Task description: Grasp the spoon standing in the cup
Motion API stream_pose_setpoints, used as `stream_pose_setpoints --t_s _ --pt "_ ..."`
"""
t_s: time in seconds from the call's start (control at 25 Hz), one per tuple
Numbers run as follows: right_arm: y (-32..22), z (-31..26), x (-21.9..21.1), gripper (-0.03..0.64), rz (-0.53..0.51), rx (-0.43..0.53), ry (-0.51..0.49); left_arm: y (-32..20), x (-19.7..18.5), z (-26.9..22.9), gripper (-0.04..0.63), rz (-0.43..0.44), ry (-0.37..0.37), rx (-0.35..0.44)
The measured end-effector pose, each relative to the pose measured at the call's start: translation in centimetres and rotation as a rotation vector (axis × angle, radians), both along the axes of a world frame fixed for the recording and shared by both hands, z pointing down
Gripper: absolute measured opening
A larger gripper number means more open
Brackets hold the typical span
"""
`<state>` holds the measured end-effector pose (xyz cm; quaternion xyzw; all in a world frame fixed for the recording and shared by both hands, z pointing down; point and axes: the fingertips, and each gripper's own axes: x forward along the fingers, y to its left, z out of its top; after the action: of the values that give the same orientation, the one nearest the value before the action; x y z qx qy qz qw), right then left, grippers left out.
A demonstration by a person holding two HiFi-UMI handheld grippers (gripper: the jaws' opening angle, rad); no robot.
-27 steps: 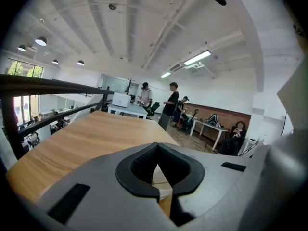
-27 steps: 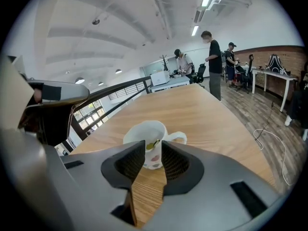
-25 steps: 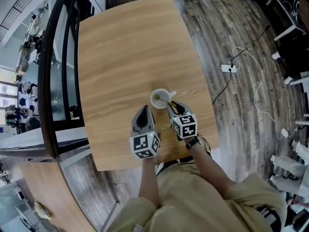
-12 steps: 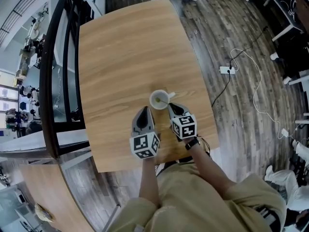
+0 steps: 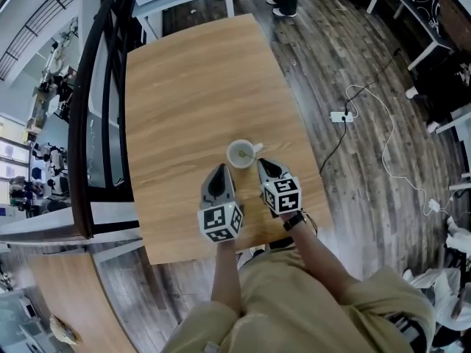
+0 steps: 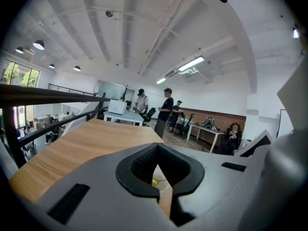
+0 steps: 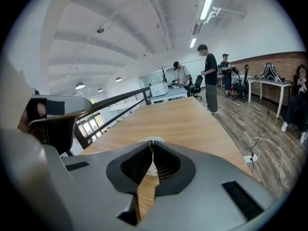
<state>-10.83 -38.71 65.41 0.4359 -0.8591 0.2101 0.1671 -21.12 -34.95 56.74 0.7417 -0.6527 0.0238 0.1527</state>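
A white cup (image 5: 241, 154) stands on the wooden table (image 5: 191, 87), its handle to the right. A yellow-green spoon (image 5: 242, 154) shows inside it. My right gripper (image 5: 260, 162) sits just right of the cup's rim. Its jaws have just closed. In the right gripper view (image 7: 152, 144) the pads meet, and a thin yellow sliver of the spoon (image 7: 150, 146) is pinched at the tips in front of the cup's rim (image 7: 153, 140). My left gripper (image 5: 218, 170) hangs below and left of the cup, shut and holding nothing (image 6: 157, 146).
The table's near edge (image 5: 221, 252) lies just under both grippers. A black railing (image 5: 96, 101) runs along the table's left side. Cables and a power strip (image 5: 340, 116) lie on the floor to the right. People (image 7: 210, 78) stand by tables beyond the far end.
The right gripper's jaws have closed beside the cup's rim, on the spoon's handle. The cup and the left gripper have kept their places on the table.
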Motion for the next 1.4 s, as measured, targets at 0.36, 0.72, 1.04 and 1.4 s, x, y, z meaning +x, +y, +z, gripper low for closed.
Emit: stream_pose_setpoints --t_s 0.36,0.72,1.04,1.4 --pt "2.2 -7.0 0.4 0.018 -0.01 0.144 0.001 2.3 0.8 -3.9 0.002 0.019 -0.034 0.077" --pt "4.7 -12.9 1.5 0.018 0.003 0.278 -0.051 5.1 1.6 -7.7 0.002 0.028 -0.09 0.149" --pt "6.3 -18.3 3.5 0.018 0.033 0.388 -0.086 6.8 2.6 -12.0 0.002 0.032 -0.12 0.251" --pt "7.7 -23.2 3.3 0.018 0.014 0.485 -0.118 8.4 2.6 -16.8 0.002 0.031 -0.139 0.351"
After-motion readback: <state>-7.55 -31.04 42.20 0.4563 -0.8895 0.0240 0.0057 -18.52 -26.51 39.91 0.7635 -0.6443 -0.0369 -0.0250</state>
